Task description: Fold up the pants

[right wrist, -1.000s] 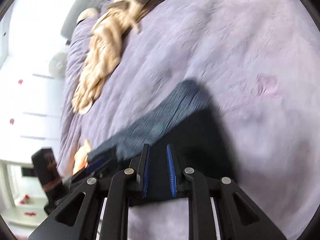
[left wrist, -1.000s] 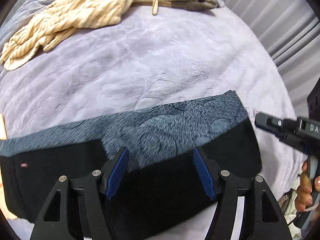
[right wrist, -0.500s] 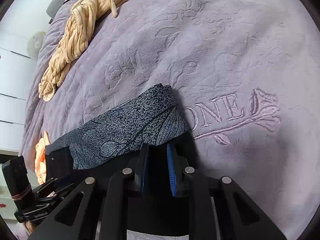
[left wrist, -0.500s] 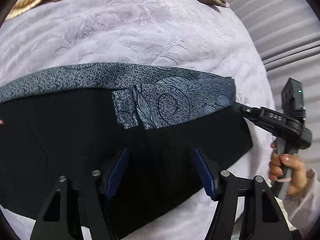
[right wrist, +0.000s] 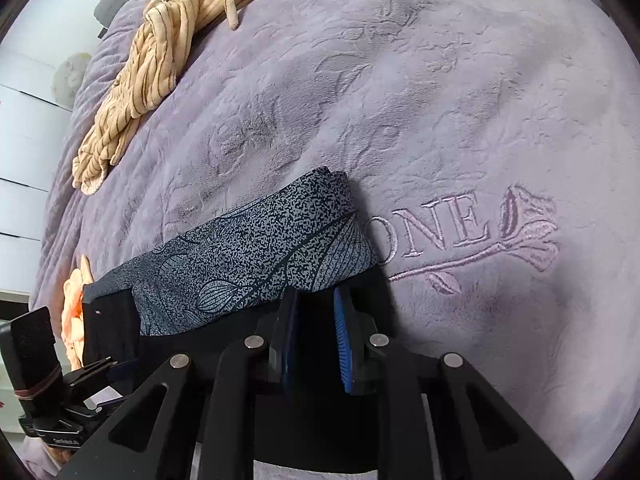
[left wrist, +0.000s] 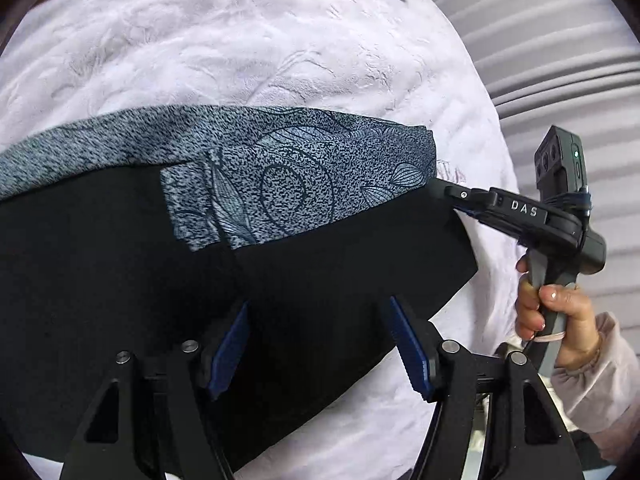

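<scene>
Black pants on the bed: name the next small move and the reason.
Probably open the right gripper and let go. The black pants already lie flat on the lilac blanket, the patterned waistband folded over, while its narrow jaws hold that corner. The left gripper hangs open above the fabric.

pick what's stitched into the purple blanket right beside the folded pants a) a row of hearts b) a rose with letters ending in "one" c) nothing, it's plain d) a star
B: in the right wrist view an embroidered rose with the letters "ONE" sits on the blanket just past the patterned end of the pants.
</scene>
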### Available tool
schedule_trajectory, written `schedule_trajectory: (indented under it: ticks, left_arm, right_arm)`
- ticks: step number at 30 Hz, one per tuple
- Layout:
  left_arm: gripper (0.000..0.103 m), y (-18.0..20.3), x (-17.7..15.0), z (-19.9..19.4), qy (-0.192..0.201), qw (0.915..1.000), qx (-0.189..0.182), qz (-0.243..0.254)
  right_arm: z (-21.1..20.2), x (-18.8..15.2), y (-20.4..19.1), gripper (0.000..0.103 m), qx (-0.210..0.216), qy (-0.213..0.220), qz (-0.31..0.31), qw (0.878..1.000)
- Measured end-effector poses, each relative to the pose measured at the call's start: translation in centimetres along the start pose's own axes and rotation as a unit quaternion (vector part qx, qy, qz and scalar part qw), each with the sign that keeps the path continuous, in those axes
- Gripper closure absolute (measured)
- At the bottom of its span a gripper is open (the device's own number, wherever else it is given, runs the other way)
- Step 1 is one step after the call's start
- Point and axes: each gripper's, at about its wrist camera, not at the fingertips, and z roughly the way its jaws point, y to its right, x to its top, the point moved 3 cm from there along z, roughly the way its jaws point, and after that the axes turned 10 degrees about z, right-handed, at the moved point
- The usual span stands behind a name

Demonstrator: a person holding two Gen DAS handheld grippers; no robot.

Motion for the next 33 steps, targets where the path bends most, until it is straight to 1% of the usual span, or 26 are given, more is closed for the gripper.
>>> schedule_trajectory:
  ticks: [1,2,3,4,6,7,8,10,11,12,14,16,17,18,19,21,22,24,25,26,27,28,29,31,32,33]
  left_arm:
    - [0.036,-0.1,0.1,0.1,-0.001,1.0,-0.008,-0.004]
    - [0.041,0.0,0.3,0.3,-0.003,0.9998,-0.017,-0.008]
    - [0.074,0.2,0.4,0.6,-0.006,0.9994,-0.032,-0.011]
    - [0.098,0.5,0.6,1.0,-0.014,0.999,-0.04,-0.015]
    - [0.098,0.9,0.8,1.0,-0.012,0.9999,-0.011,-0.004]
    - [0.098,1.0,0.6,0.7,-0.01,0.9999,0.011,0.005]
    - [0.098,0.7,0.3,0.4,-0.008,0.9997,0.023,0.008]
    - [0.098,-0.2,-0.6,0.2,-0.003,0.9999,0.01,-0.004]
    - [0.098,-0.6,-0.9,0.4,-0.003,0.9999,0.007,-0.01]
    - [0.098,-1.0,-1.2,0.3,-0.002,0.9999,0.002,-0.015]
    - [0.098,-1.0,-1.3,0.5,0.001,0.9999,0.003,-0.014]
    - [0.098,-0.8,-1.2,0.7,0.001,0.9999,0.013,-0.007]
    - [0.098,-0.7,-1.3,0.7,0.001,0.9998,0.017,-0.005]
    - [0.098,-0.6,-1.3,0.7,0.006,0.9998,0.02,-0.007]
    - [0.098,-0.6,-1.3,0.6,0.01,0.9995,0.028,-0.01]
    - [0.097,-0.1,-1.3,0.5,0.005,0.9983,0.057,-0.01]
    - [0.095,0.2,-1.3,0.4,0.002,0.9976,0.069,-0.008]
    - [0.093,0.9,-1.1,0.0,0.003,0.9949,0.101,0.0]
    - [0.079,1.1,-1.1,-0.4,0.006,0.9932,0.117,0.005]
    - [0.06,1.2,-1.2,-0.6,0.005,0.9904,0.138,0.008]
    - [0.015,1.3,-1.2,-0.9,0.004,0.9873,0.159,0.01]
    - [0.002,1.6,-1.2,-1.2,0.015,0.9844,0.175,0.009]
    - [0.002,1.6,-1.4,-1.9,0.028,0.9827,0.183,0.011]
    - [0.002,0.8,-2.1,-2.8,0.027,0.9813,0.19,0.004]
    - [0.002,0.4,-2.4,-3.1,0.027,0.9801,0.197,-0.003]
    - [0.002,-0.2,-2.8,-3.6,0.026,0.9785,0.204,-0.01]
  right_arm:
    - [0.0,0.0,0.0,0.083,0.001,0.0,0.0,1.0]
    - [0.0,-0.1,0.0,0.083,0.001,0.001,0.001,1.0]
    - [0.0,-0.1,0.0,0.083,0.001,0.001,0.001,1.0]
    - [-0.1,-0.1,0.0,0.083,0.001,0.001,0.001,1.0]
    - [-0.2,-0.1,-0.1,0.083,0.0,-0.001,0.0,1.0]
    - [-0.4,-0.2,-0.2,0.083,-0.001,-0.003,0.0,1.0]
    - [-0.8,-0.3,-0.3,0.083,0.001,-0.006,0.0,1.0]
    - [-1.9,-0.6,-0.7,0.081,0.015,-0.014,-0.004,1.0]
    - [-2.5,-0.7,-1.0,0.074,0.025,-0.015,-0.01,1.0]
    - [-2.9,-0.8,-1.2,0.054,0.031,-0.013,-0.017,0.999]
    - [-3.6,-0.5,-1.5,0.036,0.033,-0.002,-0.035,0.999]
    - [-3.5,0.3,-1.4,0.036,0.034,0.005,-0.041,0.999]
    - [-3.0,0.8,-1.1,0.039,0.039,-0.002,-0.034,0.999]
    - [-2.3,1.2,-0.9,0.049,0.045,-0.011,-0.024,0.999]
    - [-1.0,1.5,-0.4,0.052,0.034,-0.02,-0.01,0.999]
    - [1.5,1.4,0.0,0.052,-0.018,-0.029,-0.013,0.999]
    - [2.0,1.2,-0.3,0.051,-0.032,-0.024,-0.02,0.999]
    - [1.3,0.7,-1.9,0.048,-0.067,-0.003,-0.05,0.997]
    - [0.9,0.4,-2.5,0.048,-0.077,0.002,-0.062,0.995]
    - [0.2,0.1,-3.3,0.048,-0.092,0.008,-0.079,0.993]
    - [-0.6,-0.3,-4.0,0.048,-0.109,0.018,-0.094,0.989]
    - [-1.3,-0.6,-4.7,0.048,-0.122,0.03,-0.107,0.986]
    - [-2.1,-0.9,-5.4,0.048,-0.126,0.042,-0.117,0.984]
    - [-3.6,-1.5,-7.2,0.048,-0.099,0.058,-0.127,0.985]
    - [-3.9,-2.2,-8.5,0.048,-0.067,0.052,-0.129,0.988]
    - [-3.6,-2.8,-9.9,0.048,-0.031,0.036,-0.13,0.99]
